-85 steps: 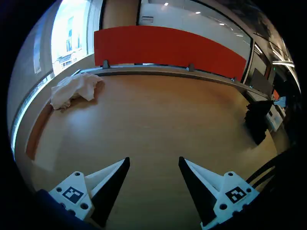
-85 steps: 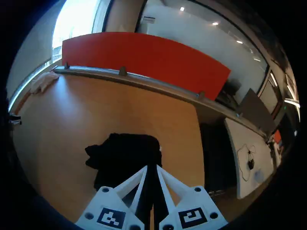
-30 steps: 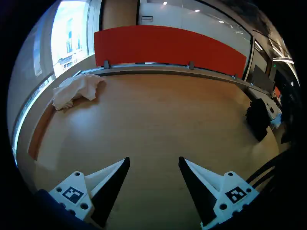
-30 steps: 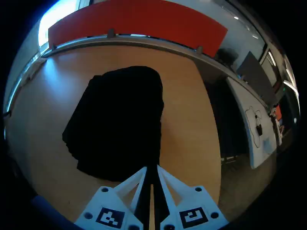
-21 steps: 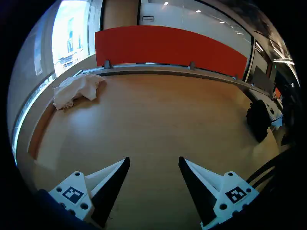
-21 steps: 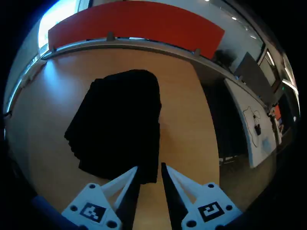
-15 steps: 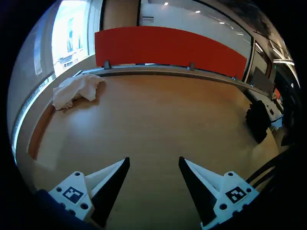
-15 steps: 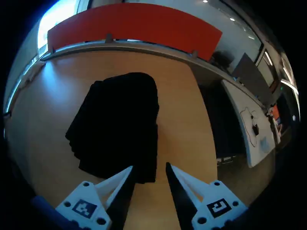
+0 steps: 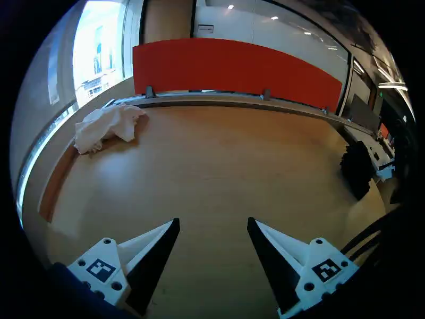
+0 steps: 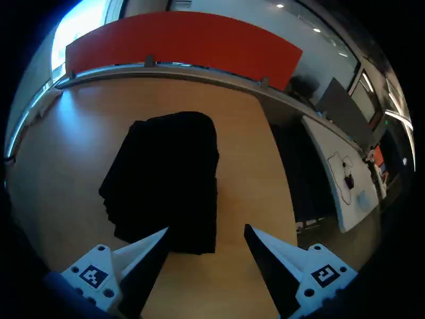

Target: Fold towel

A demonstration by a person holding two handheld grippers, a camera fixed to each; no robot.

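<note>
Black towel [image 10: 164, 181] near wide-open right tongs [image 10: 206, 227]; left tongs [image 9: 212, 220] wide-open, white cloth [image 9: 106, 125] beyond.

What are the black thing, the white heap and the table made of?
Black towel: soft matt cloth, seemingly, folded in layers. White heap: crumpled cloth, by its creases. Table: smooth wood-look top, slightly glossy; whether solid wood, cannot tell.

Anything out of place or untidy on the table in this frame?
A white cloth lies crumpled and unfolded at the far left corner of the table in the left gripper view. The black towel lies flat and folded, its edges slightly uneven. Nothing looks spilled or damaged.
</note>
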